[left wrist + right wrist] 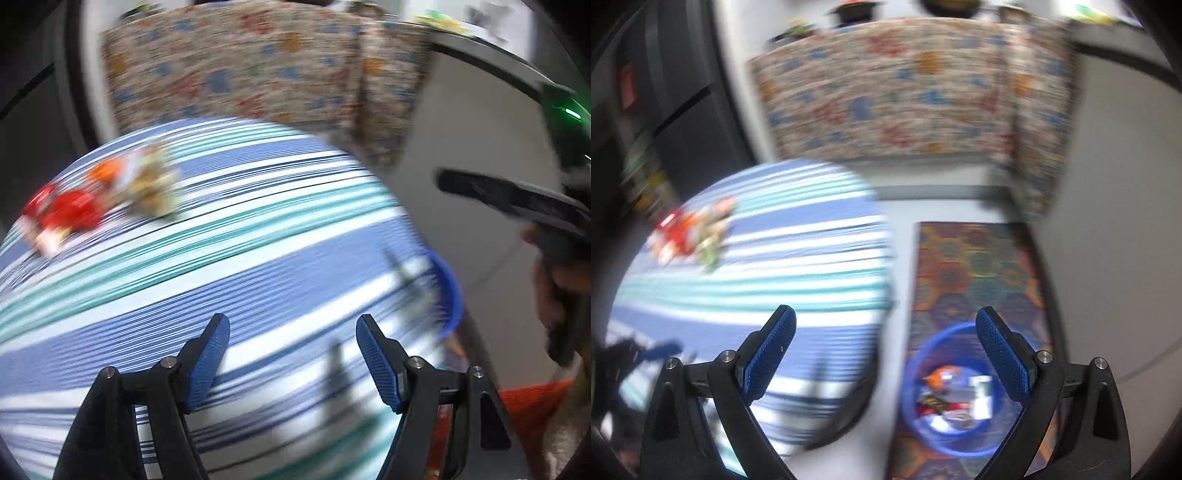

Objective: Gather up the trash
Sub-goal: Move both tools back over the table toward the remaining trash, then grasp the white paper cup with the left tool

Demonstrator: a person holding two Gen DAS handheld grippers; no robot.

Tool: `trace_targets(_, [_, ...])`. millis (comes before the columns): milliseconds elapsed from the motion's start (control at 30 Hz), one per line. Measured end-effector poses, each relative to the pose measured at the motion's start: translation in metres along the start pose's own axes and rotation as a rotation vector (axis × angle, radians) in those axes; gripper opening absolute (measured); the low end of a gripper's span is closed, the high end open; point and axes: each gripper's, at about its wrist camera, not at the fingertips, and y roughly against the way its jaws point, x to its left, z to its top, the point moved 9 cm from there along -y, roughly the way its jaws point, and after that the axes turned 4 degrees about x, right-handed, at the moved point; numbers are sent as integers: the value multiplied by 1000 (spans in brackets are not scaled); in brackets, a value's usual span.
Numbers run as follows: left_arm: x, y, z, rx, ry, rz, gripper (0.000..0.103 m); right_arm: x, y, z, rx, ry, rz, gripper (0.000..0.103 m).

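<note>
Trash: a little heap of crumpled red, orange and tan wrappers point(96, 199) sits on the far left part of the round table, pretty smeared by blur so I can't make out single pieces. It shows in the right wrist view too point(690, 232).
Table: round top under a blue, teal and white striped cloth point(258, 229).
Bin: round blue plastic tub point(912, 391) on the floor just right of the table, standing on a multicoloured hexagon-pattern rug point(979, 258). Already has wrappers in it: something orange, something red, a white packet.
Left gripper point(291, 354): black with blue ribbed pads, hanging over the striped cloth, jaws apart with nothing between them.
Right gripper point(886, 350): jaws spread really wide, empty, over the table edge and the tub; the right pad overlaps the tub rim in the picture.
Background: a flower-print fabric point(894, 92) draped over furniture behind the table.
Person: a hand point(554, 291) gripping the other tool's black handle, at the right edge of the left view.
</note>
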Motion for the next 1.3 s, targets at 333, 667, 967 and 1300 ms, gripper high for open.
trace_targets(333, [137, -1, -18, 16, 134, 203, 73, 150, -60, -26, 107, 239, 133, 98])
trace_targets(667, [180, -10, -10, -7, 190, 228, 101, 186, -108, -28, 171, 296, 115, 99])
trace_targets(967, [189, -13, -4, -3, 190, 222, 103, 193, -122, -14, 160, 298, 93, 103])
trace_targets(1300, [249, 23, 34, -127, 320, 180, 102, 194, -122, -13, 162, 307, 101, 103])
